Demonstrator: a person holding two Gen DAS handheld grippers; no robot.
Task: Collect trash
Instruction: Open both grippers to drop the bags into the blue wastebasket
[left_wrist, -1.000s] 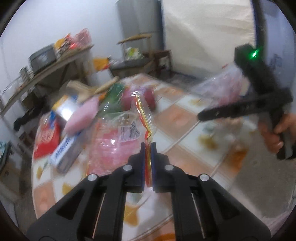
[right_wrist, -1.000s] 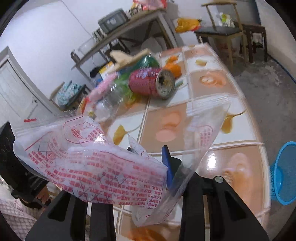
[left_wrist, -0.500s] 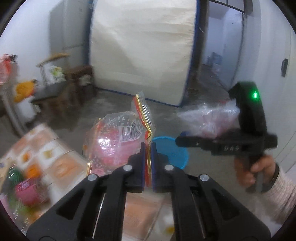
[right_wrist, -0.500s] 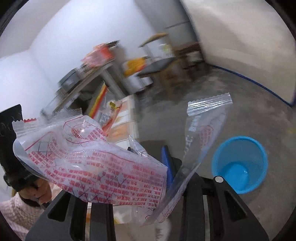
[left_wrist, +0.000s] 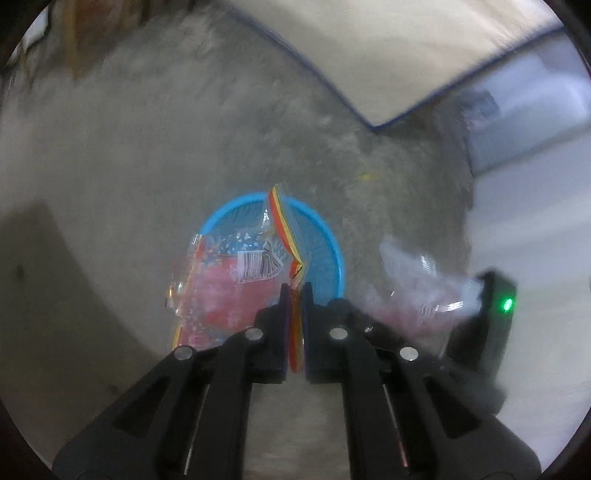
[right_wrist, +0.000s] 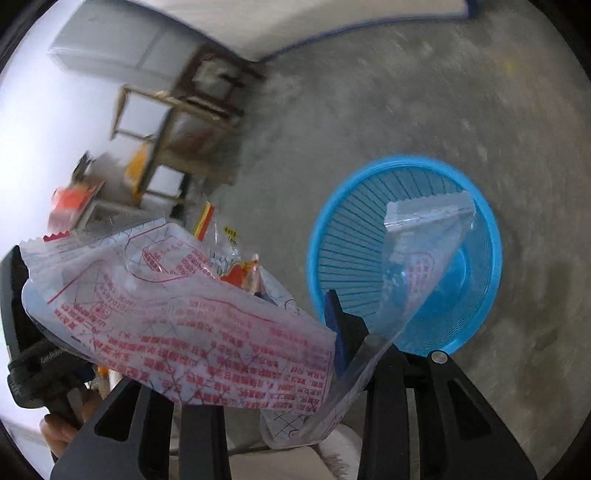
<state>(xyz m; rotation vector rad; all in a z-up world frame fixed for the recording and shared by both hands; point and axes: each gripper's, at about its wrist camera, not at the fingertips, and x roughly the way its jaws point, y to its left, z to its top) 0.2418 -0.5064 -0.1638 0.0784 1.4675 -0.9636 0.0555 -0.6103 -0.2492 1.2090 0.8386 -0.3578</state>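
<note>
A blue slotted plastic basket (left_wrist: 325, 236) stands on the concrete floor, below both grippers. My left gripper (left_wrist: 294, 291) is shut on the striped edge of a clear snack bag with pink contents (left_wrist: 229, 288), which hangs over the basket's left side. My right gripper (right_wrist: 291, 310) has a clear wrapper with red print (right_wrist: 207, 325) between its fingers, and its jaws are opening. One end of that wrapper reaches over the basket (right_wrist: 314, 258). The wrapper hides the right gripper's left finger. A hand (right_wrist: 62, 432) holds the left gripper at the left edge of the right wrist view.
Bare grey concrete floor (left_wrist: 184, 129) surrounds the basket. Wooden chairs and stools (right_wrist: 207, 92) stand by the wall beside a grey cabinet (right_wrist: 122, 48). A cream sheet with a blue edge (left_wrist: 406, 55) lies beyond the basket.
Both grippers swung away from the tiled table with its litter and tipped down over the blue basket on the floor. Each still carries its bag.
</note>
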